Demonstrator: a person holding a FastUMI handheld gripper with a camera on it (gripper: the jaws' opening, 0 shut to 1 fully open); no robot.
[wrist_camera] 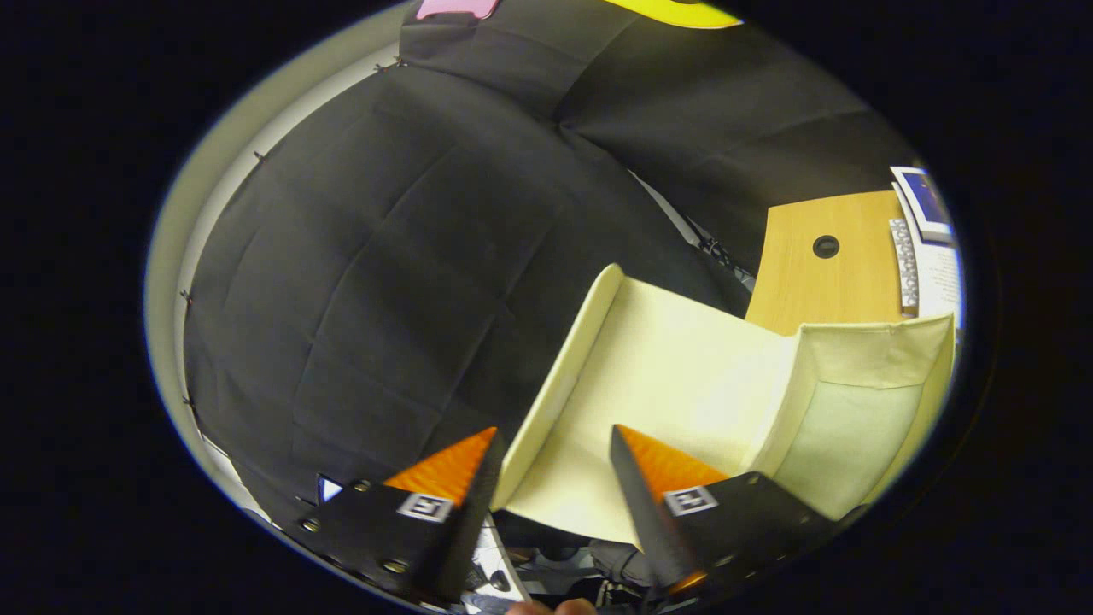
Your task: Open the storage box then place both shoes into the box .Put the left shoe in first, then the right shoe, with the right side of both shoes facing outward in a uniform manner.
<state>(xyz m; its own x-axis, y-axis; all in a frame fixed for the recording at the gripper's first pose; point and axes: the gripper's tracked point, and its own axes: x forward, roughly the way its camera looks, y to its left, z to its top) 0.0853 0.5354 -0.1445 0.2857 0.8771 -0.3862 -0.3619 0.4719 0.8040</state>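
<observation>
Tongs [551, 453] wide open, holding nothing, straddling lid [675, 376] edge of storage box [854, 418] at lower right. Probably light, stiff fabric-board; best gripped at lid rim.

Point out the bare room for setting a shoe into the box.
The raised cream fabric lid and pale inner wall of the storage box border an open cavity. The open gripper straddles the lid's edge, so it is tight there. The wooden desk beyond has bare surface.

Wood desk [820, 273] w/ cable hole [826, 247], keyboard [903, 265], monitor [924, 203].
</observation>
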